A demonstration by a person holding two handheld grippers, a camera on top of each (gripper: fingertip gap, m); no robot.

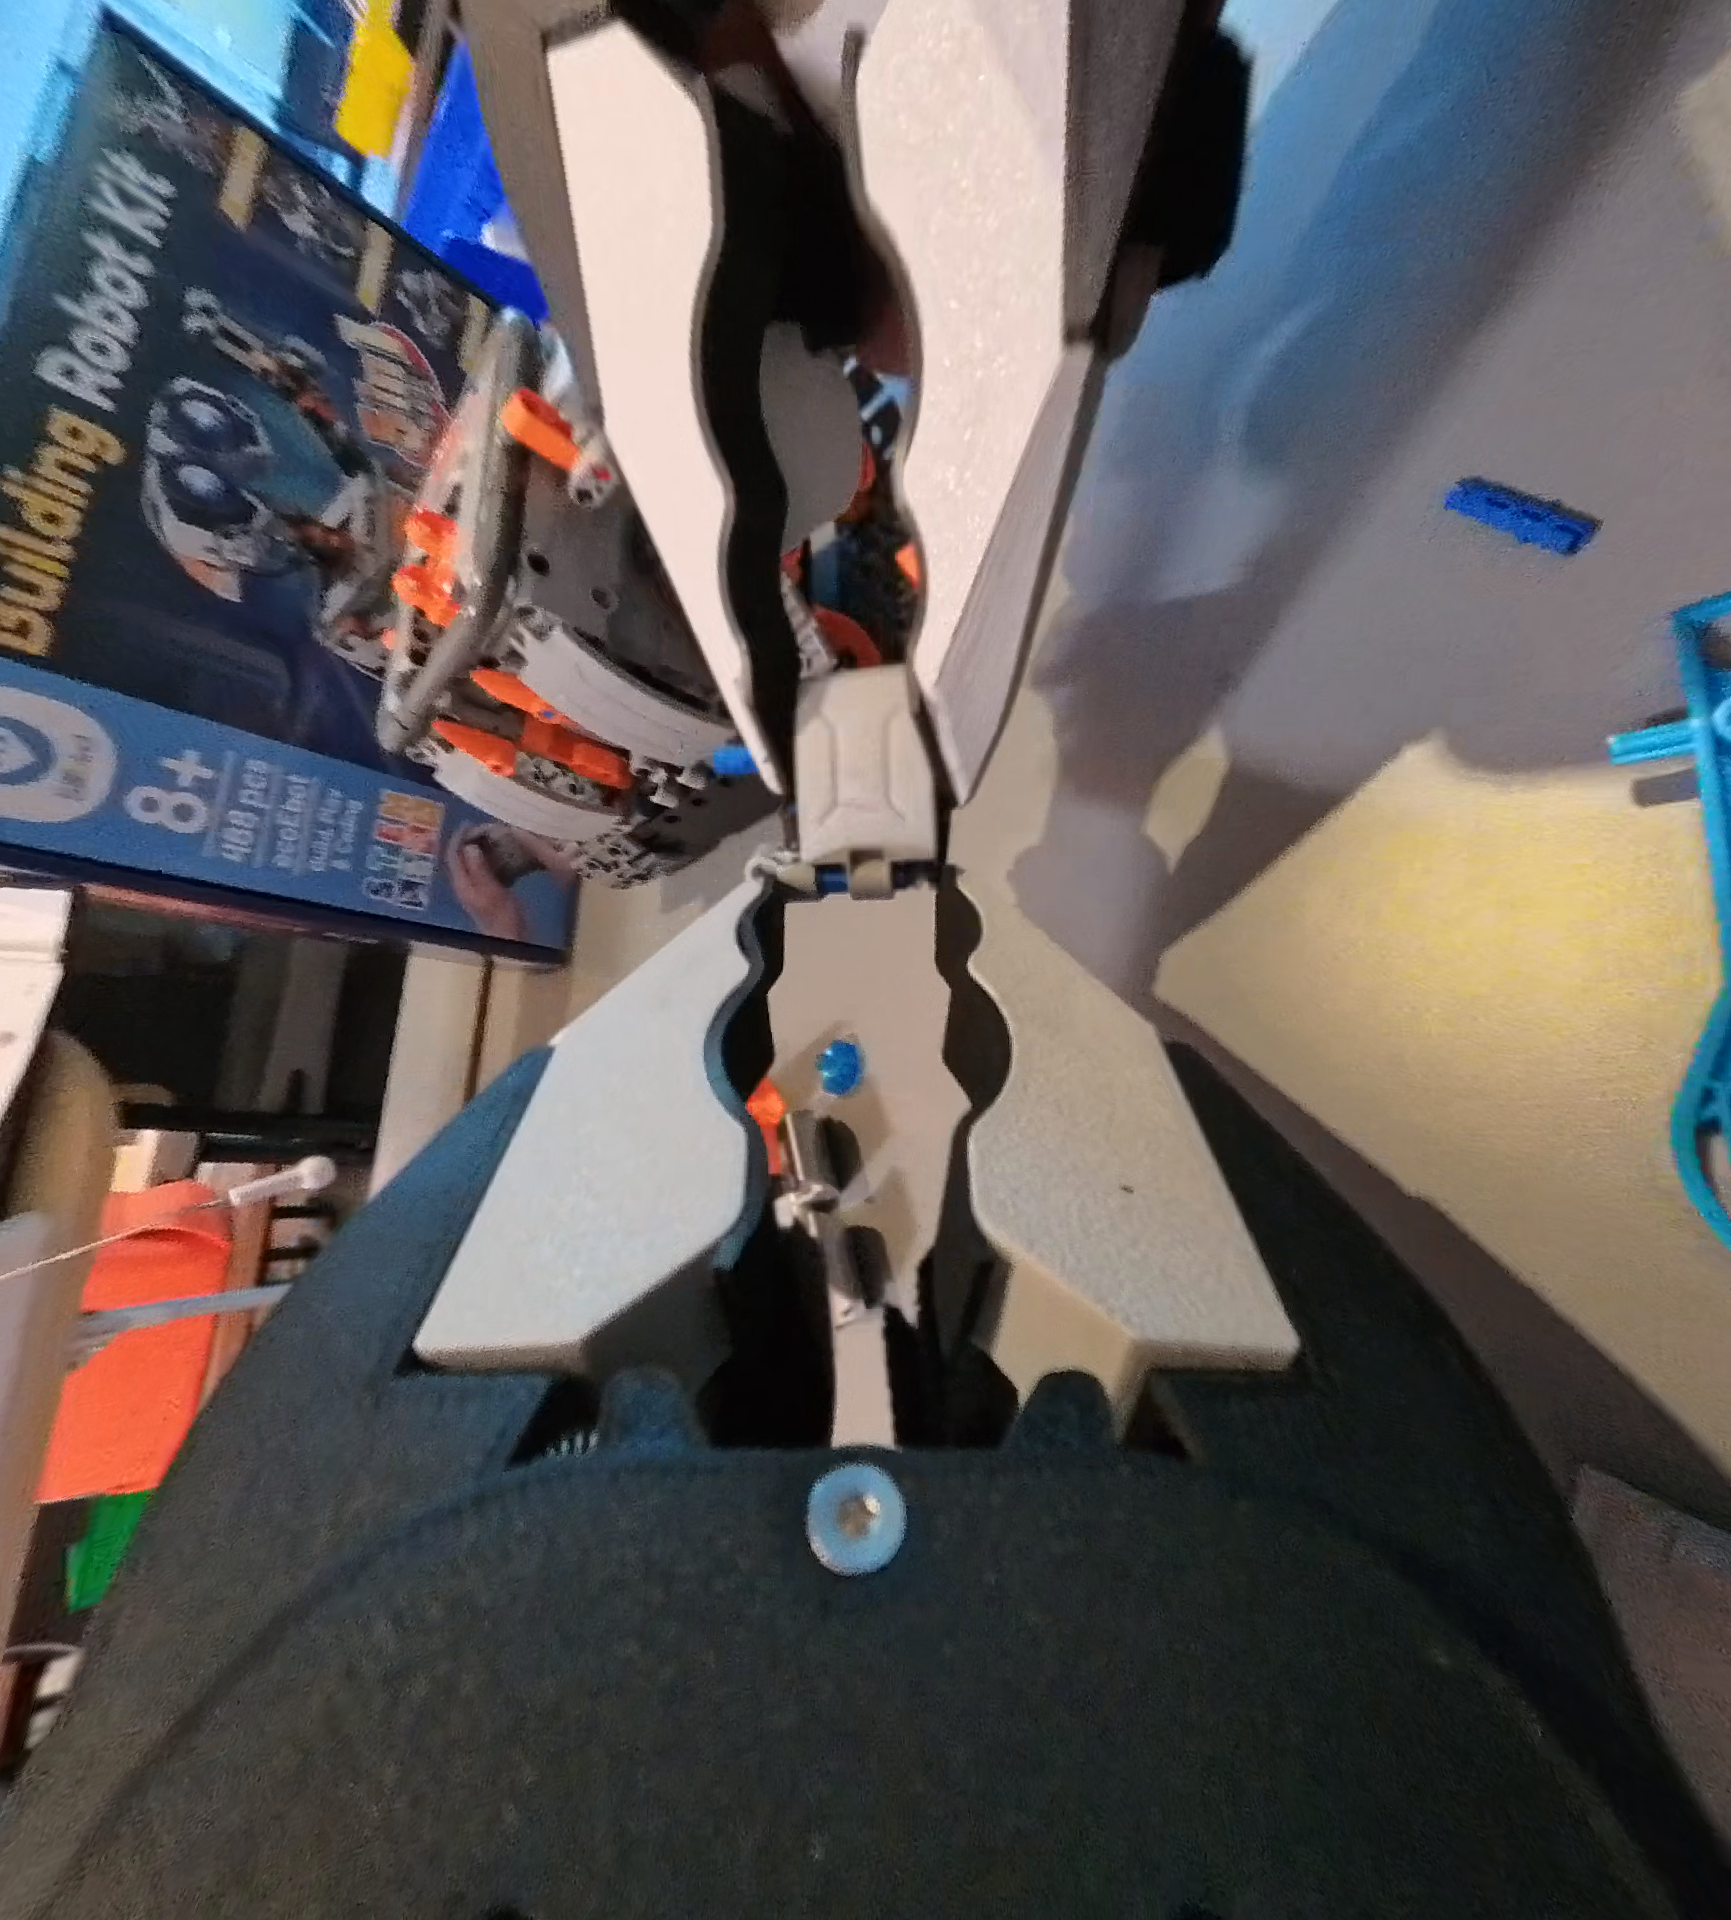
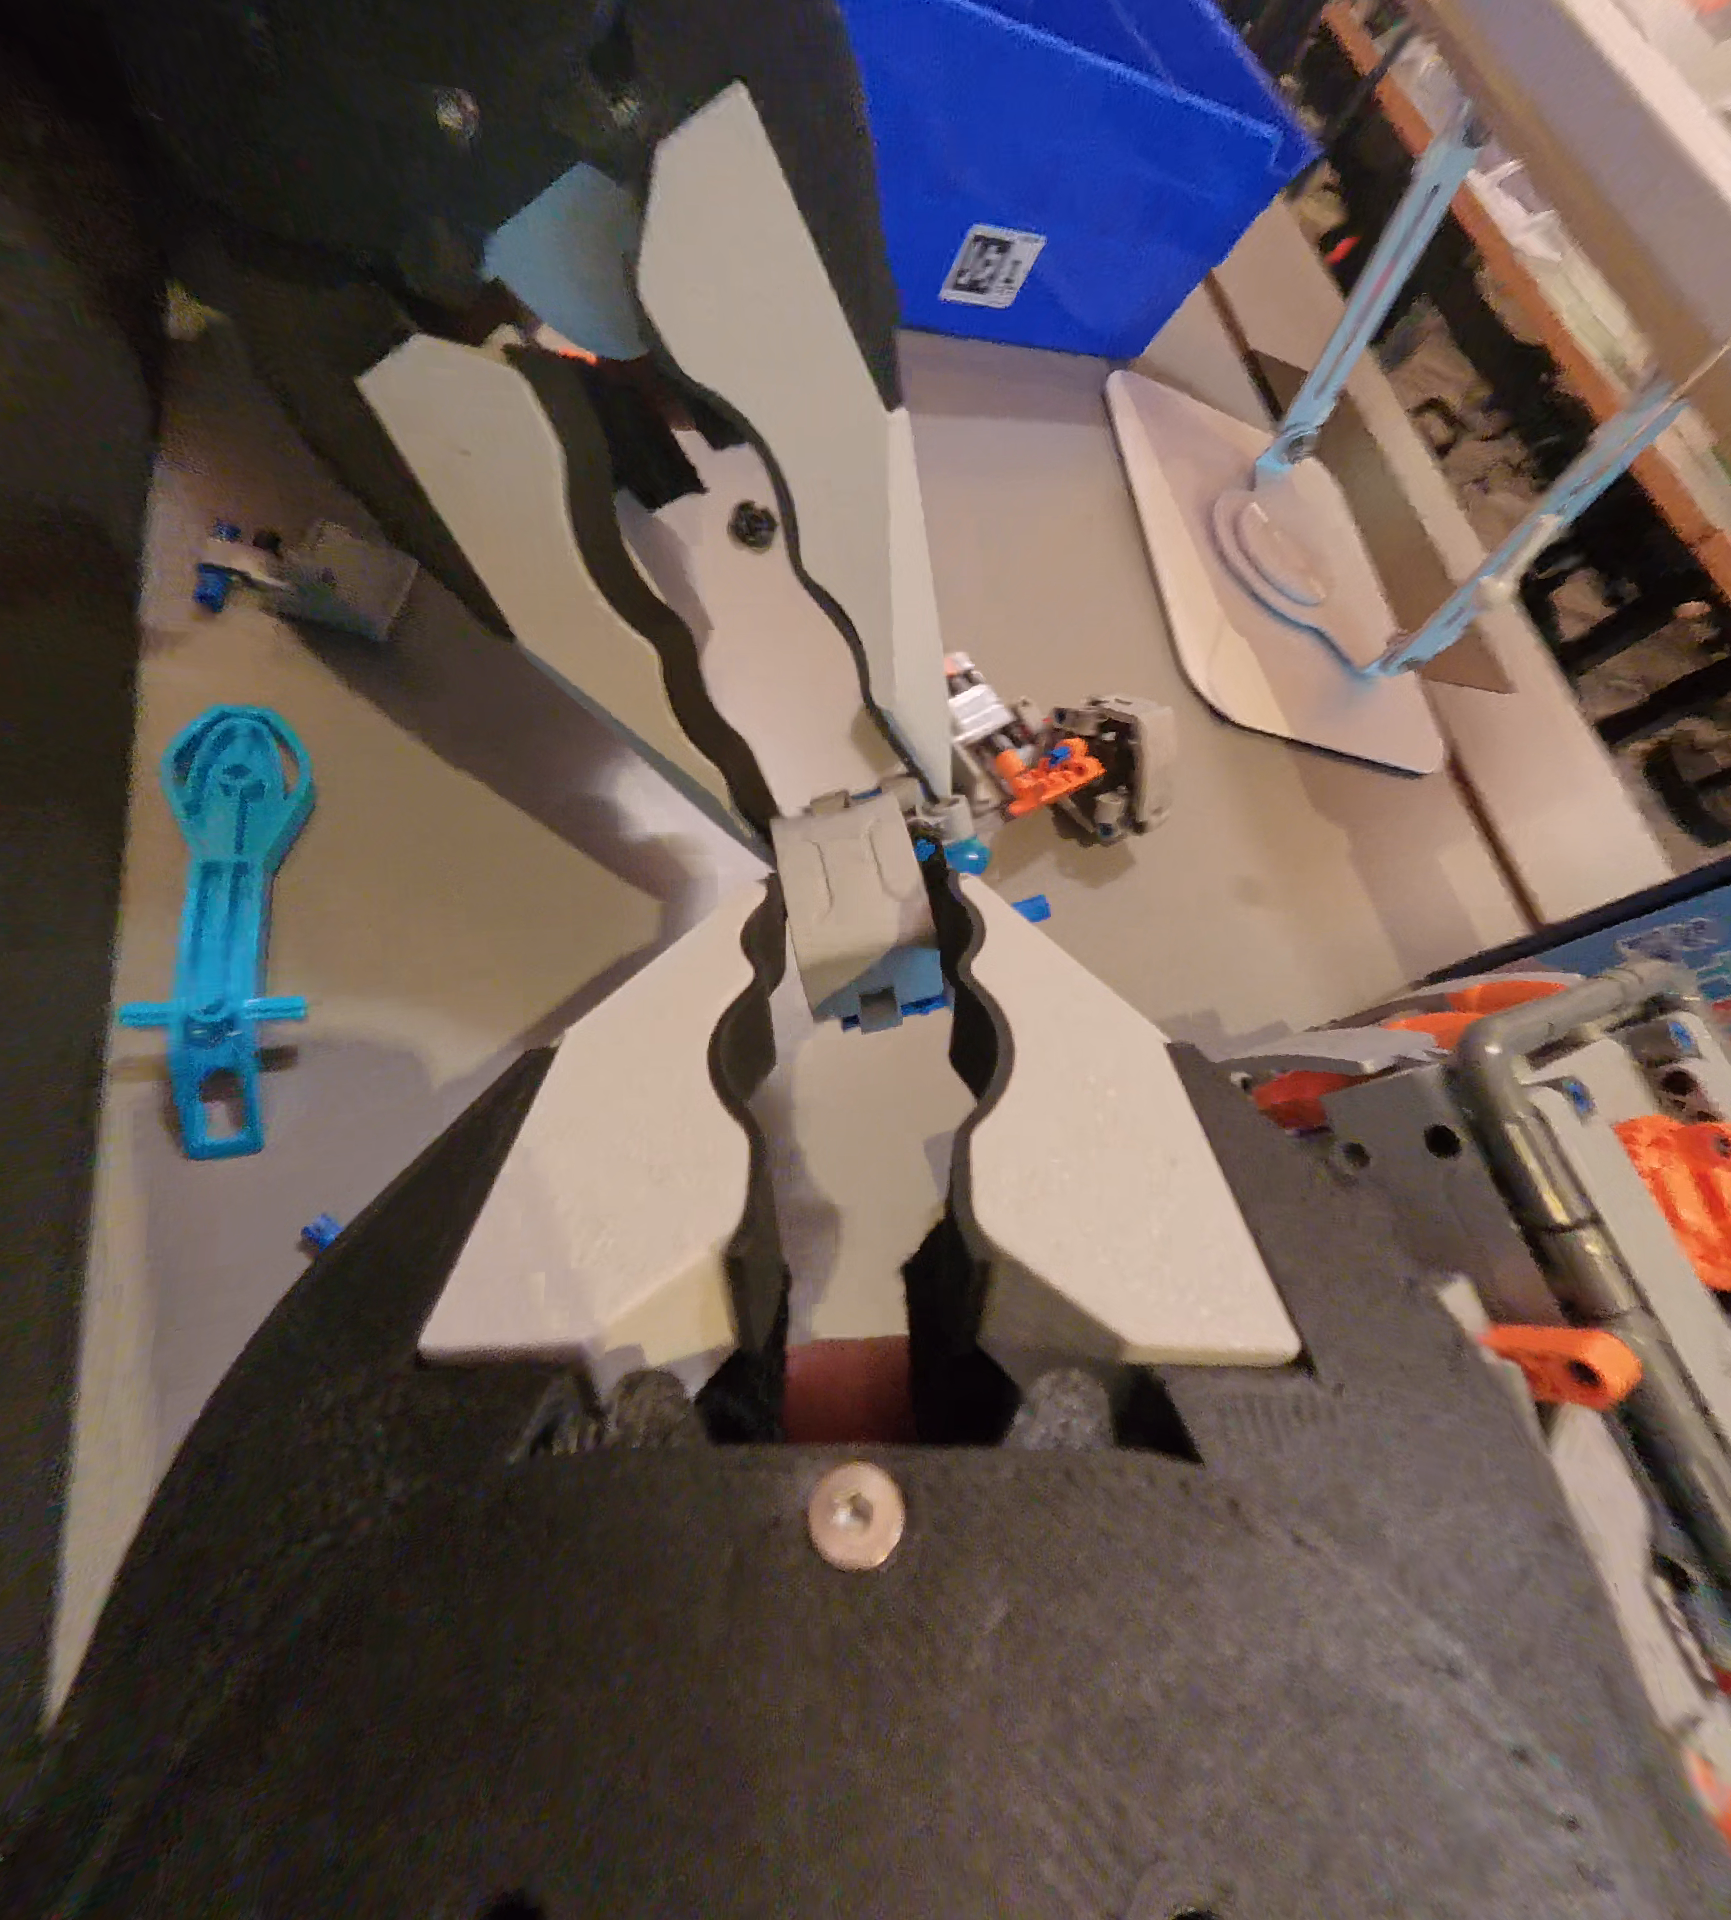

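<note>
Left wrist view: the two grippers meet tip to tip on one small grey panel piece (image 1: 861, 769); left gripper (image 1: 856, 899) touches its near end, where grey and blue pins stick out; the piece runs straight ahead of the jaws, long axis in line with the fingers. Whether the left jaws clamp that end or just bracket it, I cannot tell; the tips sit close either side of the pin end with a gap behind.

Right wrist view: right gripper (image 2: 856, 920) is clenched on the same grey piece, pads pressing both its sides; the piece sits between the fingertips, far end pointing at the opposing gripper; so both are equally near, each on its own end.

Counts: one grey panel piece held; one teal bladed tool (image 2: 222, 930) on the table (image 2: 487, 935), well off to the left of the right jaws, long axis roughly parallel to them; one small grey-and-orange subassembly (image 2: 1069, 769) just right of and beyond the right tips; one large grey-orange model (image 2: 1567, 1195) beside the right finger; one kit box (image 1: 165, 499) left of the left jaws; one blue bin (image 2: 1069, 177) far ahead; one loose blue brick (image 1: 1521, 516) to the right of the left jaws.
</note>
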